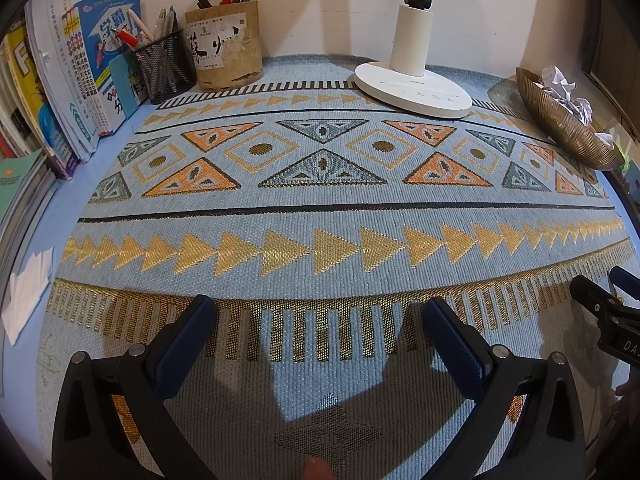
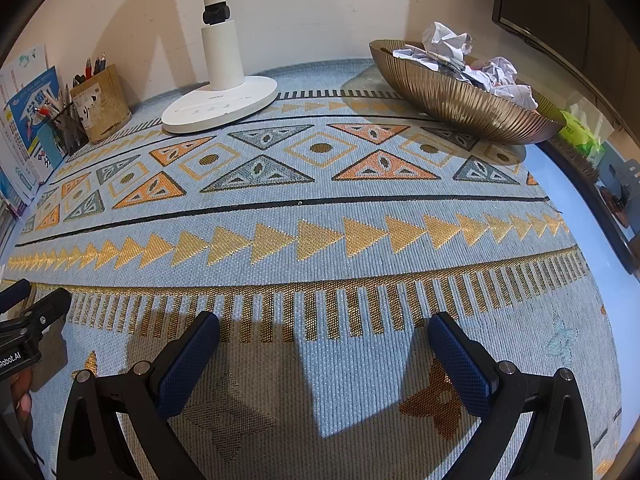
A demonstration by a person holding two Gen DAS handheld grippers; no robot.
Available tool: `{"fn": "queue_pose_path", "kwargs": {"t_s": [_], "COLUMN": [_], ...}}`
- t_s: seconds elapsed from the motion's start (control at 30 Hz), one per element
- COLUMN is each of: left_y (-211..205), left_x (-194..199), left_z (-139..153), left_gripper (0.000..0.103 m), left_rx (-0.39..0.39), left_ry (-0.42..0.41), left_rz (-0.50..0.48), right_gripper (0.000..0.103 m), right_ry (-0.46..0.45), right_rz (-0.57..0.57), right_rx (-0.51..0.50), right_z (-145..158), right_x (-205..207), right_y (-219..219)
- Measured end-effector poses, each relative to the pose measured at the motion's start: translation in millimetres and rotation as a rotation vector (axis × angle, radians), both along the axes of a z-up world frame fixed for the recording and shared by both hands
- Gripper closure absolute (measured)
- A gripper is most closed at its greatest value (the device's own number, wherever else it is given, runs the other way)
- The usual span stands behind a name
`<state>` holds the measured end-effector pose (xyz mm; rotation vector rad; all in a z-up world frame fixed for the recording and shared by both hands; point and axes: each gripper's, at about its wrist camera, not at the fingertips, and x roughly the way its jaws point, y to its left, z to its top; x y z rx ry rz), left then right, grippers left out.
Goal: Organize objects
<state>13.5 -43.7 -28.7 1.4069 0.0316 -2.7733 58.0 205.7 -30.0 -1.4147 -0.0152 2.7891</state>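
Patterned desk mat [image 1: 320, 208] mostly bare | both grippers spread, empty: left gripper [image 1: 316, 336], right gripper [image 2: 324, 344] | crumpled paper [image 2: 480, 60] in bowl [image 2: 452, 100], back-right corner, nearer right gripper | tissue [image 1: 28, 300] at left edge, nearer left gripper

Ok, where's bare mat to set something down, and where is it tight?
Free: the wide middle of the patterned mat, from both open grippers up to the lamp base. Crowded: back left, where the mesh pen cup, bamboo pen holder and books stand; back right, the gold bowl of crumpled paper.
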Motion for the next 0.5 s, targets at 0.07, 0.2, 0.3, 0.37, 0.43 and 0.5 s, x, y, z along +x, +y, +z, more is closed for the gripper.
{"fn": "queue_pose_path", "kwargs": {"t_s": [0.07, 0.2, 0.3, 0.37, 0.43, 0.5], "left_y": [-0.1, 0.0, 0.0, 0.8, 0.3, 0.2], "left_x": [0.0, 0.1, 0.3, 0.1, 0.0, 0.1], "left_z": [0.0, 0.1, -0.2, 0.9, 0.6, 0.2], "left_gripper": [0.000, 0.000, 0.000, 0.000, 0.000, 0.000], "left_rx": [0.000, 0.000, 0.000, -0.001, -0.001, -0.001], "left_ry": [0.000, 0.000, 0.000, 0.000, 0.000, 0.000], "left_rz": [0.000, 0.000, 0.000, 0.001, 0.000, 0.000], "right_gripper": [0.000, 0.000, 0.000, 0.000, 0.000, 0.000], "right_ry": [0.000, 0.000, 0.000, 0.000, 0.000, 0.000], "right_rz": [0.000, -0.001, -0.001, -0.001, -0.001, -0.001], "right_rx": [0.000, 0.000, 0.000, -0.001, -0.001, -0.001], "right_z": [-3.1, -4.3, -3.8, -6.6, -5.7, -5.2], "right_x": [2.4, 2.8, 2.7, 4.3, 3.7, 3.4], "right_y": [-1.8, -3.0, -2.7, -3.9, -3.5, -3.3]}}
